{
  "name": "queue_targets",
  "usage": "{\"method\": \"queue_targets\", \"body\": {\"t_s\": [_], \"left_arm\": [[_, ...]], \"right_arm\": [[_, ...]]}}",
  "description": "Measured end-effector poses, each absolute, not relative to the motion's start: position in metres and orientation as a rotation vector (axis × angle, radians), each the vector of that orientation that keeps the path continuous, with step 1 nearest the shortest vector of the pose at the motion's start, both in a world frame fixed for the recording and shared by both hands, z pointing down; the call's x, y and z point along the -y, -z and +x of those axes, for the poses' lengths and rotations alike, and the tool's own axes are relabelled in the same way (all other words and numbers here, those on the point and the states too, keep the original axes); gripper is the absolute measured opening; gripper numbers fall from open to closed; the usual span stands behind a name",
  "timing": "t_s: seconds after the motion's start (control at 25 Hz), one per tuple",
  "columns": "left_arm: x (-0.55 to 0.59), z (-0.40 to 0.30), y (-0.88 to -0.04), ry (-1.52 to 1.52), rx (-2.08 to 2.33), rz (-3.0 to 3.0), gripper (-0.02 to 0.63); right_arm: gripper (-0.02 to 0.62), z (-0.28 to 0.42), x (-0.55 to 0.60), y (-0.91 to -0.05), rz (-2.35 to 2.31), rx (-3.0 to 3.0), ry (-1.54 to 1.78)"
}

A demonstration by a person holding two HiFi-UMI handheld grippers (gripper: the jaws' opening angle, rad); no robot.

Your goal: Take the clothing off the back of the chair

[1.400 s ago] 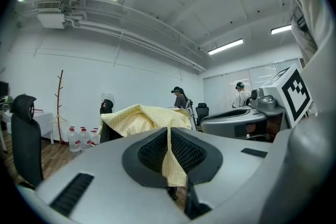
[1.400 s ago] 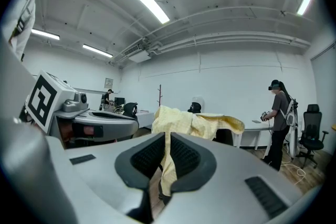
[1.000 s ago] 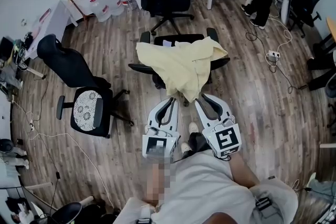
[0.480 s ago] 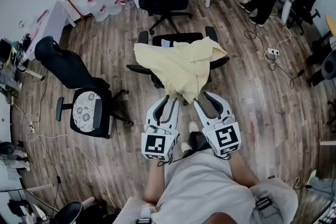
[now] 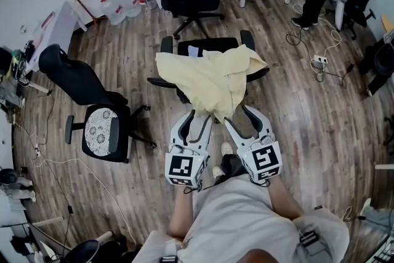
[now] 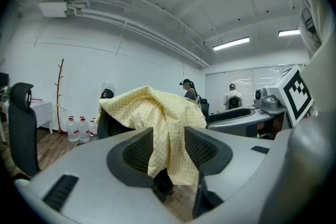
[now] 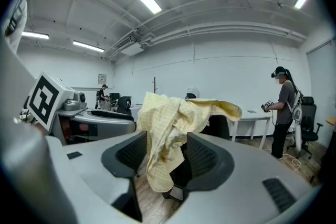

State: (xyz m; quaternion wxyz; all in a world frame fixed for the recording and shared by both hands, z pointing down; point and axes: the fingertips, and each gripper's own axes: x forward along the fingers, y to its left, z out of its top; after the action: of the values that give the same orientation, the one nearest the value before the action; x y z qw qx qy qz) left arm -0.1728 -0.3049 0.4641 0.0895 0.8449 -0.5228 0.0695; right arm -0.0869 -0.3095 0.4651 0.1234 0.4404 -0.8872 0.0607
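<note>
I'm watching the yellow checked shirt (image 5: 209, 80) draping over the back of the black office chair (image 5: 212, 45). It is covering the backrest completely, so from the head view I'm only making out the seat and the two armrests. The chair's base is showing in part below the cloth.

The left gripper (image 5: 198, 120) has just been opening its jaws and they are standing apart. In the left gripper view the shirt's hanging fold (image 6: 165, 128) is filling the gap between the pads. I can't tell whether it is brushing them.

The right gripper (image 5: 239, 117) has also just been opening, and it is gaping with the shirt's lower hem (image 7: 163, 160) dangling in its gap, unpinched.

The marker cubes are hiding my hands, and my own body is cutting off the bottom of the head view.
</note>
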Motion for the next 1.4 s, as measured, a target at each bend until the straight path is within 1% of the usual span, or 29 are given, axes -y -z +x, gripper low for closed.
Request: {"method": "queue_targets", "body": {"t_s": [0.2, 0.4, 0.52, 1.08, 1.28, 1.4], "left_arm": [[0.312, -0.172, -0.469, -0.224, 1.538, 2.503, 0.218], [0.319, -0.169, -0.476, -0.243, 1.524, 2.499, 0.247], [0.324, -0.167, -0.479, -0.249, 1.523, 2.499, 0.252], [0.339, -0.169, -0.487, -0.284, 1.540, 2.488, 0.253], [0.339, -0.167, -0.487, -0.274, 1.516, 2.503, 0.231], [0.340, -0.165, -0.487, -0.262, 1.507, 2.506, 0.206]], "right_arm": [[0.268, -0.089, 0.315, -0.471, 1.269, 2.579, -0.214], [0.281, -0.089, 0.322, -0.479, 1.255, 2.574, -0.225], [0.281, -0.090, 0.326, -0.482, 1.247, 2.578, -0.233], [0.281, -0.099, 0.338, -0.489, 1.216, 2.589, -0.257], [0.249, -0.102, 0.339, -0.487, 1.203, 2.599, -0.245], [0.232, -0.105, 0.338, -0.487, 1.195, 2.605, -0.236]]}}
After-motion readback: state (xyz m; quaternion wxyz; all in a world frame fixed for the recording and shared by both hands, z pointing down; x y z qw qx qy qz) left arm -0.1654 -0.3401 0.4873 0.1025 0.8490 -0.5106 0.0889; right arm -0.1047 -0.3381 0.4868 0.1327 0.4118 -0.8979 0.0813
